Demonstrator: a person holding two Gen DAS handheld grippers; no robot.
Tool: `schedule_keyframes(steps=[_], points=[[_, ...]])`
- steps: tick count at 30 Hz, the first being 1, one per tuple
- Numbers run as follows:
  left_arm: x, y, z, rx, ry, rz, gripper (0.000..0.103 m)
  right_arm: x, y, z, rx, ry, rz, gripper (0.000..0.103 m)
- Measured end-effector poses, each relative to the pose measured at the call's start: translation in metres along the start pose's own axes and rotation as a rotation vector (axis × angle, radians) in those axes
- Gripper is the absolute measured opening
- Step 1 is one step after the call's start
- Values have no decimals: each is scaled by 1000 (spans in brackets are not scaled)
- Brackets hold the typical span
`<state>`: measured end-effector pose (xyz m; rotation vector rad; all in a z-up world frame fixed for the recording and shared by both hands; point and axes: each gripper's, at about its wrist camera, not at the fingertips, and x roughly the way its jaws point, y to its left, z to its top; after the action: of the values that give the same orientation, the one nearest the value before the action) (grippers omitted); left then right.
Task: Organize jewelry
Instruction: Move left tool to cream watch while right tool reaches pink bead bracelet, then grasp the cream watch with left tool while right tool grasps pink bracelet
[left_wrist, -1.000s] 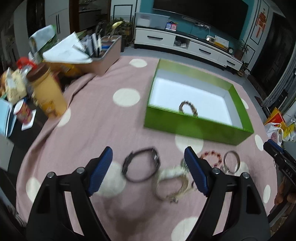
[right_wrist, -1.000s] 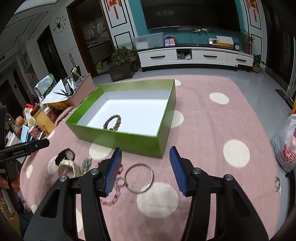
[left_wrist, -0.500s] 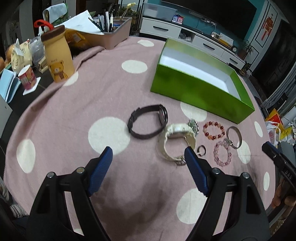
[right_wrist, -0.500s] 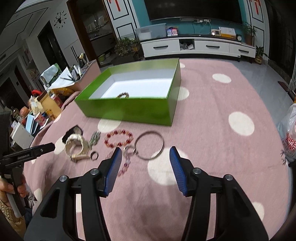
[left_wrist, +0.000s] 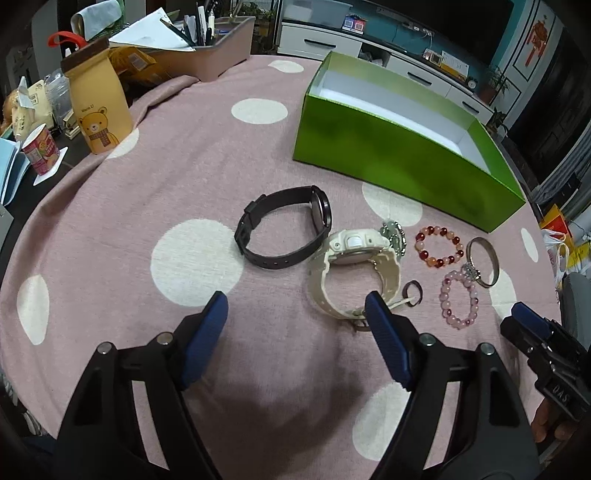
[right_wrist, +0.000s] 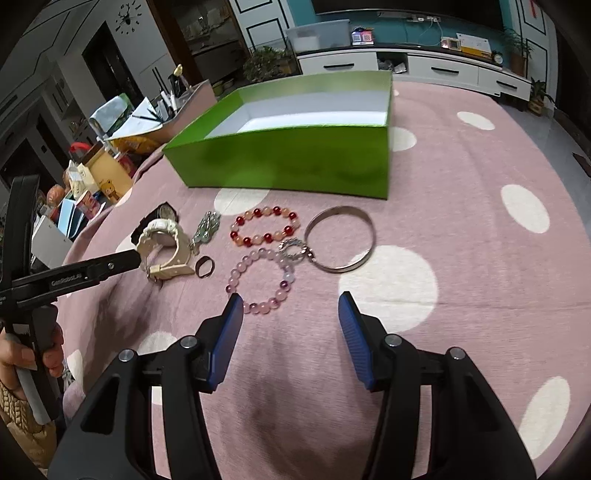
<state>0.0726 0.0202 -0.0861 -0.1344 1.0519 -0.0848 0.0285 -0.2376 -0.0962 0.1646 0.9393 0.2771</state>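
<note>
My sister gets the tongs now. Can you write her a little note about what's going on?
Left tongs: open, holding nothing, near the cream watch.
Right tongs: open, holding nothing, by the pink bead bracelet.
Also loose on the tablecloth: black watch, red bead bracelet, silver bangle, small dark ring, green charm.
Left to do: move it all into the green box.

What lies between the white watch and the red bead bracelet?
A small green charm lies between the white watch and the red bead bracelet, clearest in the right wrist view.
</note>
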Motion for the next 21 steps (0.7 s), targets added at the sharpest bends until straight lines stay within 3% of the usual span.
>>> schedule_keyframes(steps=[11, 15, 21], points=[[15, -10, 6, 36, 13, -3, 50, 21, 9, 1, -24, 19, 6, 54], [20, -15, 7, 46, 19, -8, 34, 27, 11, 4, -34, 20, -12, 47], [28, -22, 8, 71, 24, 2, 24, 38, 19, 9, -81, 14, -83, 32]])
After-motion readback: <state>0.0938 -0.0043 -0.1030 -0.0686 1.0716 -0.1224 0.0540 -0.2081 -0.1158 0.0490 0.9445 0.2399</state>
